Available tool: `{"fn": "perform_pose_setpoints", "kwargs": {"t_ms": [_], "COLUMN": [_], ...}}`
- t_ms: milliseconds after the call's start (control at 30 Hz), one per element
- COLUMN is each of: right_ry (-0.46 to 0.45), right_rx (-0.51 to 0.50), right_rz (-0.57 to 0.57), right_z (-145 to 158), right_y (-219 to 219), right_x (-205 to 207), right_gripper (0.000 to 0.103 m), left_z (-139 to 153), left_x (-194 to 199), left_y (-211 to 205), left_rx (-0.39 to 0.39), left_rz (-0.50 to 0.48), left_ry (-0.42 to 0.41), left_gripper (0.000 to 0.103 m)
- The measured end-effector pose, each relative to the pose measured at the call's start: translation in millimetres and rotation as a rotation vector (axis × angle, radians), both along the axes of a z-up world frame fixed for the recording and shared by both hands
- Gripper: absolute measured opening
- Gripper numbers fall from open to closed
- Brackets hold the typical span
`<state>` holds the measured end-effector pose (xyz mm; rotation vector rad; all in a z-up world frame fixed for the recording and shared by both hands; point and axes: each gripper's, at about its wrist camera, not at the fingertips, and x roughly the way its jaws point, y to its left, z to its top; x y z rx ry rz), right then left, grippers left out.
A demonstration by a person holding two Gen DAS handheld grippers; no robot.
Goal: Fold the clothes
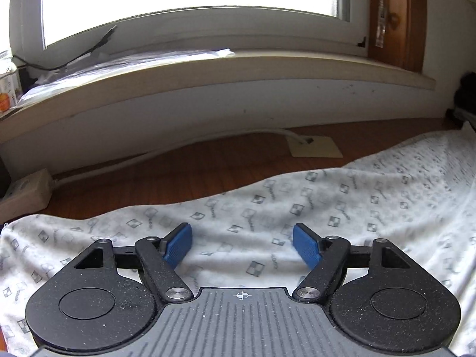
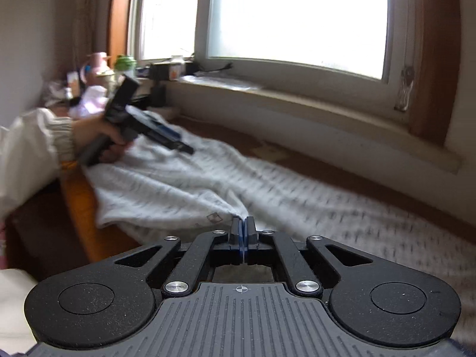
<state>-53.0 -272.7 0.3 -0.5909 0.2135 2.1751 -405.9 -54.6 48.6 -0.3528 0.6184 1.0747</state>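
Closest in the right wrist view, the right gripper [image 2: 244, 232] is pinched together on a bunched edge of the white printed garment [image 2: 208, 184], which runs long from four o'clock to ten o'clock along the wooden table [image 2: 77, 202]. At ten o'clock, the left gripper [image 1: 242, 245] hangs over the far end, jaws wide and empty.

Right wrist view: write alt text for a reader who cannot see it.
The right gripper, jaws shut, pinches a fold of the white printed cloth spread over a wooden table below a bright window. At the far left, a hand in a cream sleeve holds the left gripper over the cloth.
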Motion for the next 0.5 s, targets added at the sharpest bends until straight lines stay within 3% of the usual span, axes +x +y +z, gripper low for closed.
{"fn": "perform_pose_setpoints", "kwargs": {"t_ms": [133,300,400,500], "right_ry": [-0.019,0.026,0.049,-0.001], "right_rx": [-0.056,-0.032,-0.035,-0.033], "right_rz": [0.003,-0.062,-0.114,-0.141], "right_z": [-16.6,-16.3,-20.4,-30.7], "right_y": [-12.6,-13.1,-5.9,5.3], "right_x": [3.9,19.5,34.0,42.4], "right_gripper": [0.002,0.005,0.018,0.034], "left_z": [0.0,0.5,2.8,8.5], "left_x": [-0.9,4.7,12.7,29.1], "left_y": [0.9,-0.9,0.4,3.9], "left_rx": [-0.005,0.017,0.028,0.042], "left_rz": [0.007,0.004,-0.031,-0.079], "left_ry": [0.000,0.035,0.054,0.055], "left_gripper": [0.080,0.081,0.081,0.081]}}
